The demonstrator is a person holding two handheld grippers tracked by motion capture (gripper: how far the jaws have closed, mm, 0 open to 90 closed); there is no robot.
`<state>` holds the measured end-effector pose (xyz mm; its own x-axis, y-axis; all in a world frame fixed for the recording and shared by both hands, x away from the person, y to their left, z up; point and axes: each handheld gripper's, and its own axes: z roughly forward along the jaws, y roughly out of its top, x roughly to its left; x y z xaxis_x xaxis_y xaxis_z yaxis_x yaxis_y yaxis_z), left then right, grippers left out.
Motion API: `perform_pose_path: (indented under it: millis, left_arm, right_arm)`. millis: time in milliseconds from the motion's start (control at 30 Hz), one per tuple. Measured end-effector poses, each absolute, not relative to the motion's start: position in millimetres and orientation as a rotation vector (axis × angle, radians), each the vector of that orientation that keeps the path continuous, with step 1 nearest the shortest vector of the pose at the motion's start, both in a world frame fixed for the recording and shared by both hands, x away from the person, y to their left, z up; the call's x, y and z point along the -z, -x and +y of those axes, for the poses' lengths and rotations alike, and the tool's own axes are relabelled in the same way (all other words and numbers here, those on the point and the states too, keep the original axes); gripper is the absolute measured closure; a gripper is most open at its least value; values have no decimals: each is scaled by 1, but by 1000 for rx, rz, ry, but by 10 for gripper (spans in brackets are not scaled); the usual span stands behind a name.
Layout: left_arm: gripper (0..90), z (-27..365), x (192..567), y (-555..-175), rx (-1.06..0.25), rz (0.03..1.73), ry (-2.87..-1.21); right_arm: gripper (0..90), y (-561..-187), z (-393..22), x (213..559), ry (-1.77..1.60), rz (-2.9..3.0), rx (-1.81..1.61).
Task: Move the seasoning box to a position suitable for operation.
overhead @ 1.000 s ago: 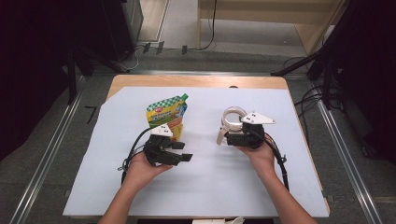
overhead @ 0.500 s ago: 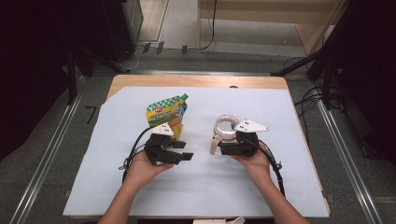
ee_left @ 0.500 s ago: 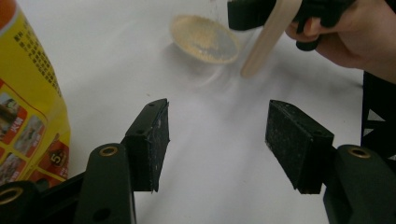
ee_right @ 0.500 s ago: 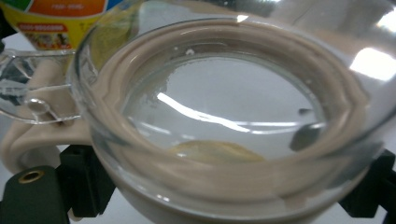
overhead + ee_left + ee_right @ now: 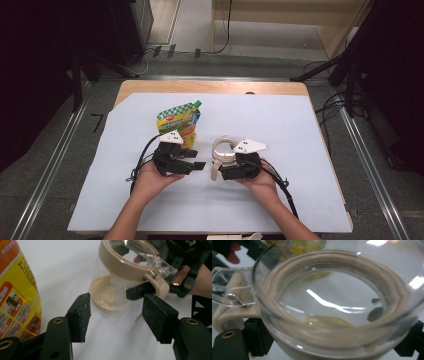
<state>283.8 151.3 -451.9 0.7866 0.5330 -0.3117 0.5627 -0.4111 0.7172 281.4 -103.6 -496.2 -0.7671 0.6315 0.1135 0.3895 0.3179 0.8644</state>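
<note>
The right gripper (image 5: 223, 169) pinches a tilted jar (image 5: 223, 150) between its fingers. The left gripper's (image 5: 199, 160) fingers stand spread and empty beside a pouch (image 5: 177, 121).

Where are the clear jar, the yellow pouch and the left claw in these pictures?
clear jar (image 5: 117, 277), left gripper view, its beige collar.
yellow pouch (image 5: 178, 121), high view, its printed front.
left claw (image 5: 116, 315), left gripper view, midway between its fingertips.

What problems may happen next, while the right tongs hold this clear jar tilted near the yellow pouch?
1. The clear jar is tilted in the right tongs, with yellowish powder low inside. If its beige-rimmed lid is not latched, powder might spill on the white cover.
2. The left tongs stand open right beside the jar; a careless move may bump it.
3. The yellow pouch lies close and could be pushed away.
</note>
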Motion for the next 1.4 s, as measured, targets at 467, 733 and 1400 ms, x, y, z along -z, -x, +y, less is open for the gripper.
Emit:
perform_pose_path:
  millis: [467, 733, 1400]
  left_arm:
    - [415, 148, 452, -283, 42, 795, -2103]
    - [416, 148, 452, -284, 39, 800, -2108]
    - [475, 146, 451, -281, 57, 794, -2112]
  right_arm:
    - [117, -269, -94, 506, -824, 2346, -1428]
    - [38, -272, -100, 504, -877, 2374, -1432]
    - [314, -238, -143, 494, -991, 2415, -1437]
